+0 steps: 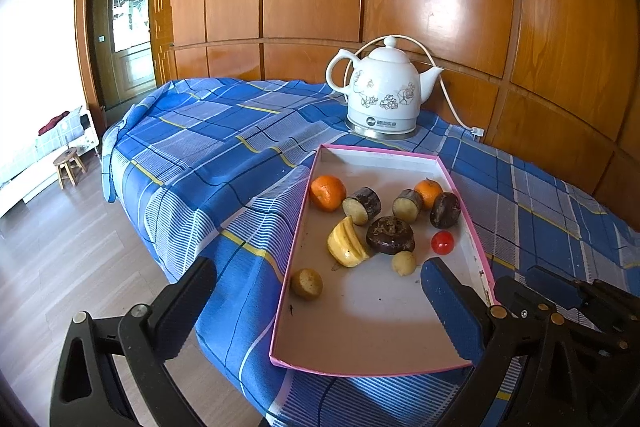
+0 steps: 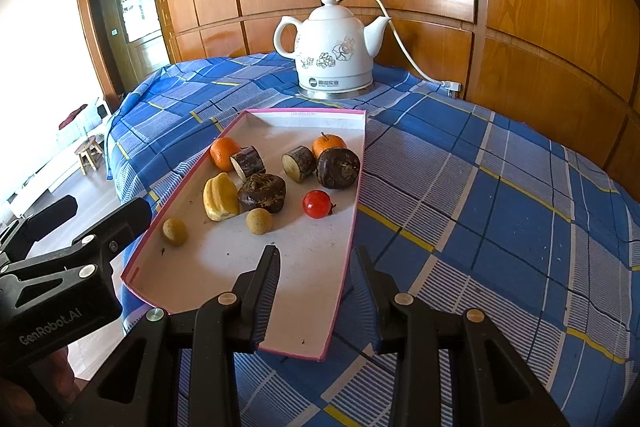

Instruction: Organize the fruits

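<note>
A pink-rimmed white tray (image 1: 380, 151) lies on the blue plaid cloth. In it are two oranges (image 1: 328, 193), two bark-covered cut pieces (image 1: 362, 205), two dark brown round fruits (image 1: 390, 235), a yellow ridged fruit (image 1: 347, 243), a red cherry tomato (image 1: 442, 242) and two small tan round fruits (image 1: 404, 263). My left gripper (image 1: 320, 269) is wide open, straddling the tray's left wall near the front corner. My right gripper (image 2: 318, 255) is open by a narrow gap, and the tray's right wall (image 2: 352, 251) passes between its fingers without being pinched. Neither holds any fruit.
A white flowered electric kettle (image 1: 384, 95) with its cord stands behind the tray, against the wooden wall panels. The table's left edge drops to a wooden floor (image 1: 60, 267) with a small stool (image 1: 70, 167). Plaid cloth (image 2: 500, 207) stretches to the tray's right.
</note>
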`<action>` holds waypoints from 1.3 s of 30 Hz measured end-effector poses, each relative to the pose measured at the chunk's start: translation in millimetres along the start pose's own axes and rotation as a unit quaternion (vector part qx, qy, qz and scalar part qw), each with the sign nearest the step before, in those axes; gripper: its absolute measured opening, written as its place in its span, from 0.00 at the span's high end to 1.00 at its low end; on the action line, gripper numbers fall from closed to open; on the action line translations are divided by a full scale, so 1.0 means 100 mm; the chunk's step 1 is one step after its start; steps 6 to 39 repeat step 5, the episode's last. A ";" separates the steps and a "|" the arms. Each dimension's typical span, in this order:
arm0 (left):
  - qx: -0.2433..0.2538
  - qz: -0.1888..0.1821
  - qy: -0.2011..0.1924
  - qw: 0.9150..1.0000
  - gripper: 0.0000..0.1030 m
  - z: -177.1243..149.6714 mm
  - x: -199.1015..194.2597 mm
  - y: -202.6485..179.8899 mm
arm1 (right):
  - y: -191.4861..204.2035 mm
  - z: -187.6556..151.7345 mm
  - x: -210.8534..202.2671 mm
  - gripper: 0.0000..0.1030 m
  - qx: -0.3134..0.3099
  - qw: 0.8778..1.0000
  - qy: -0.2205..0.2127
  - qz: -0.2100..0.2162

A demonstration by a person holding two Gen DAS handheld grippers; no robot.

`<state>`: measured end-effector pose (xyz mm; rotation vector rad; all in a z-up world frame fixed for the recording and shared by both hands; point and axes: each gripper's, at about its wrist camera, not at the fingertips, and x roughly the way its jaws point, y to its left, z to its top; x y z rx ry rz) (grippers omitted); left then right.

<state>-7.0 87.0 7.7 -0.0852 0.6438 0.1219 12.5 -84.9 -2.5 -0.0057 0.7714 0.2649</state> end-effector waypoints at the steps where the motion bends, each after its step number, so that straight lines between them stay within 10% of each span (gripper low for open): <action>1: -0.001 0.000 0.001 1.000 0.00 0.00 0.00 0.00 | -0.01 0.00 0.00 0.64 0.001 1.000 0.000 0.001; 39: -0.005 -0.004 0.005 1.000 0.00 0.01 0.02 0.02 | -0.12 0.04 -0.02 0.64 0.011 1.000 -0.009 0.000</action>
